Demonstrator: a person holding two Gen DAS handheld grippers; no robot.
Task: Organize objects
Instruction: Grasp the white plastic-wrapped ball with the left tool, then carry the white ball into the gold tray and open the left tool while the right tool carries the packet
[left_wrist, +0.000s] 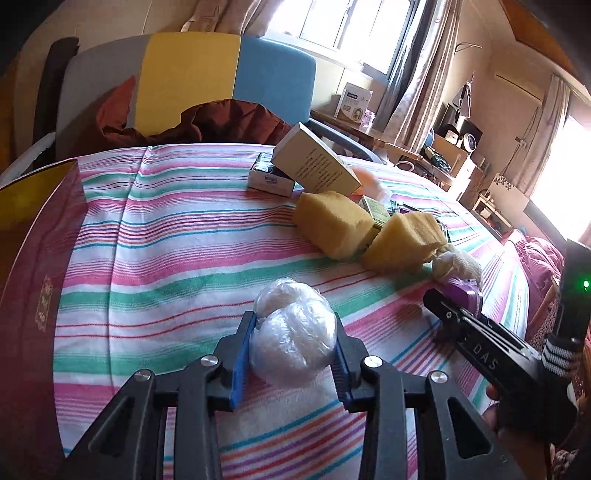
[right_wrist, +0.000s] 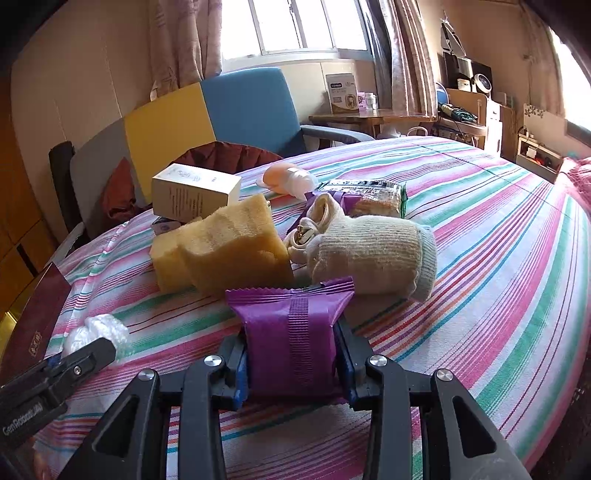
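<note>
You are clamping left gripper on plastic-wrapped white bundle; maroon box lying immediately left. Right gripper pinching purple snack packet.

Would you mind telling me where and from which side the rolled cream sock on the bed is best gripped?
Grip the rolled cream sock across its thick middle, coming from above. It lies on its side, soft and rounded, with bare striped bedsheet to its right; the sponges crowd its left end.
</note>
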